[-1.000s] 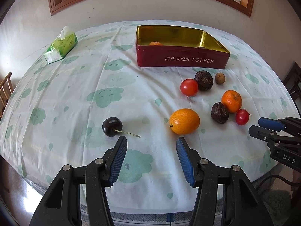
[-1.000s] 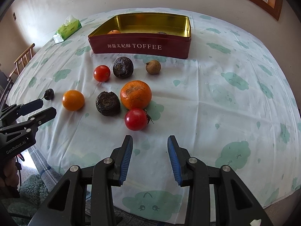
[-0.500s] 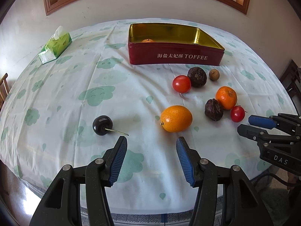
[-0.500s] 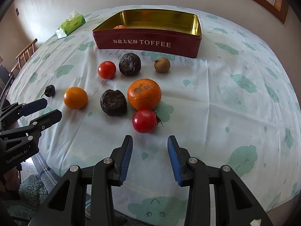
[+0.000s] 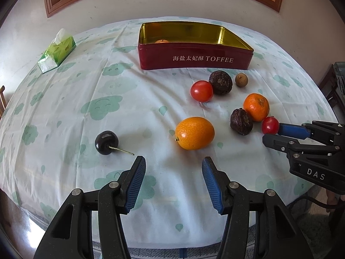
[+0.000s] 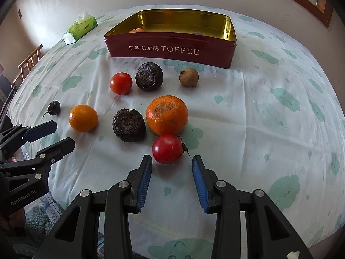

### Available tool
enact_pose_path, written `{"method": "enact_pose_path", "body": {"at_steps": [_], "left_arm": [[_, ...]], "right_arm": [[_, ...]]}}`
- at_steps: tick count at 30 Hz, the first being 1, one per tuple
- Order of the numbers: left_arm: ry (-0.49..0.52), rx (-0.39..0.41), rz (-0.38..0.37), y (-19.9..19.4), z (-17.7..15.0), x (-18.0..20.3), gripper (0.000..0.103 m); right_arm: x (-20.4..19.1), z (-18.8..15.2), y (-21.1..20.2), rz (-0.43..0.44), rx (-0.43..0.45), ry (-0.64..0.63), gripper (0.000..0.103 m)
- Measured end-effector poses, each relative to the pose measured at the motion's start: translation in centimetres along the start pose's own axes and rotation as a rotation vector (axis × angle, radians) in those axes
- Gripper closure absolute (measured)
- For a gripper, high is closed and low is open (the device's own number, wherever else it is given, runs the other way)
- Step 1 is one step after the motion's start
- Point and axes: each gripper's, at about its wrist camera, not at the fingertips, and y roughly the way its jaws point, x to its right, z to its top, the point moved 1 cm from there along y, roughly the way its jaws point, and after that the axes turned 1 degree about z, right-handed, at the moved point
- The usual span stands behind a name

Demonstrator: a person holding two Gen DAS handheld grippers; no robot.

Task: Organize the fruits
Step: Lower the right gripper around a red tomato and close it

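A red toffee tin (image 5: 195, 59) (image 6: 170, 48) with a gold inside stands at the back and holds a small orange fruit (image 5: 161, 41). Loose fruit lies in front of it: an oval orange (image 5: 194, 133) (image 6: 83, 118), a dark cherry (image 5: 106, 142) (image 6: 54, 107), two tomatoes (image 6: 167, 149) (image 6: 121, 83), a tangerine (image 6: 167, 114), two dark wrinkled fruits (image 6: 129, 124) (image 6: 149, 76) and a brown longan (image 6: 188, 77). My left gripper (image 5: 173, 168) is open and empty, just short of the oval orange. My right gripper (image 6: 171, 166) is open and empty, its fingertips either side of the near tomato.
A green tissue pack (image 5: 57, 51) (image 6: 80, 27) lies at the back left. The white tablecloth with green clouds (image 5: 103, 105) covers a round table. A wooden chair (image 6: 29, 61) stands off the left edge. A wall with a wood-framed window rises behind.
Both grippers have moved forward towards the fruit. The right gripper has closed in on the near tomato and the left on the oval orange. Both stay open.
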Motion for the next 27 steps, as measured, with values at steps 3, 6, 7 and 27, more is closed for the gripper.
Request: {"method": "enact_pose_path", "body": {"at_steps": [3, 6, 7, 27], "left_arm": [[0.002, 0.003, -0.002, 0.0, 0.1, 0.1, 0.047], [0.008, 0.005, -0.001, 0.2, 0.3, 0.3, 0.047], [0.008, 0.006, -0.002, 0.2, 0.3, 0.4, 0.047], [0.02, 0.009, -0.016, 1.3, 1.7, 1.5, 0.047]], "right_arm": [[-0.1, 0.2, 0.1, 0.0, 0.003, -0.001, 0.067], [-0.1, 0.3, 0.2, -0.001, 0.006, -0.002, 0.067], [-0.1, 0.4, 0.2, -0.002, 0.007, -0.001, 0.067], [0.5, 0.5, 0.3, -0.007, 0.021, 0.013, 0.075]]}}
